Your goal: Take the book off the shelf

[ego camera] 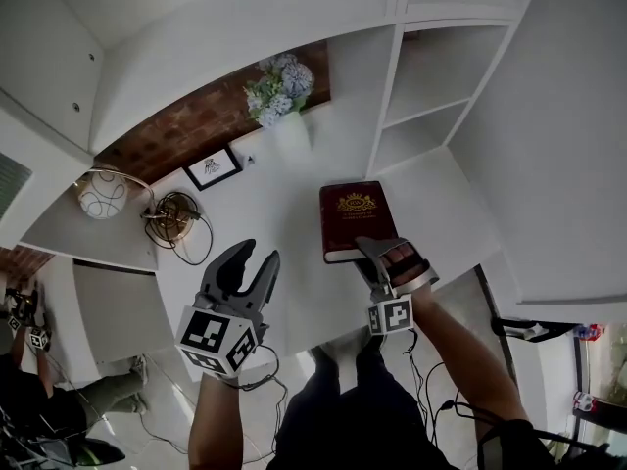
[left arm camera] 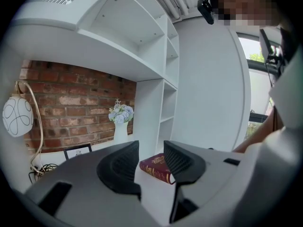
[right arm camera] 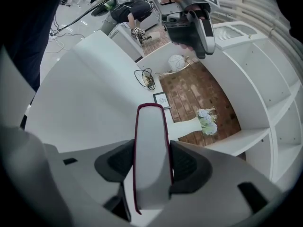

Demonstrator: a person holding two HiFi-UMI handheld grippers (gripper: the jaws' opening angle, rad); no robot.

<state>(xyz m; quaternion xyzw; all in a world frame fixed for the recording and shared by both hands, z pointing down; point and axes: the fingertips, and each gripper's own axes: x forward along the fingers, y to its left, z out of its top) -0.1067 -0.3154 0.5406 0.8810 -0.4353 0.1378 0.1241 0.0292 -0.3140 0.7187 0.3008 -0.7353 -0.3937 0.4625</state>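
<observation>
Our right tongs (ego camera: 384, 258) have the red book (ego camera: 353, 218) pinched at its near end. There is one pad on each cover, and the jaws stand just as wide as the book is thick. In the right gripper view we see the white page edge between the pads. The book is out of the shelf (ego camera: 427, 114) and sits flat and low over the white table (ego camera: 284, 189), in the middle of the head view. We cannot tell if it touches the table yet. Our left tongs (ego camera: 257, 259) are partly open and hold nothing. They hang left of the book, apart from it. We think the job now is to set the book down. To do it well, we should hold the book flat, go down slowly, and let go only when the table takes its weight. The shelf's upright wall stands near the book at the upper right, so we should not swing that way. The vase of flowers (ego camera: 282, 96) is well back near the top, and the cables (ego camera: 176, 218) lie off to the left. The bare patch between them gives us lots of room. The table's front edge seems to lie under our hands, so the book should go a bit farther in.
</observation>
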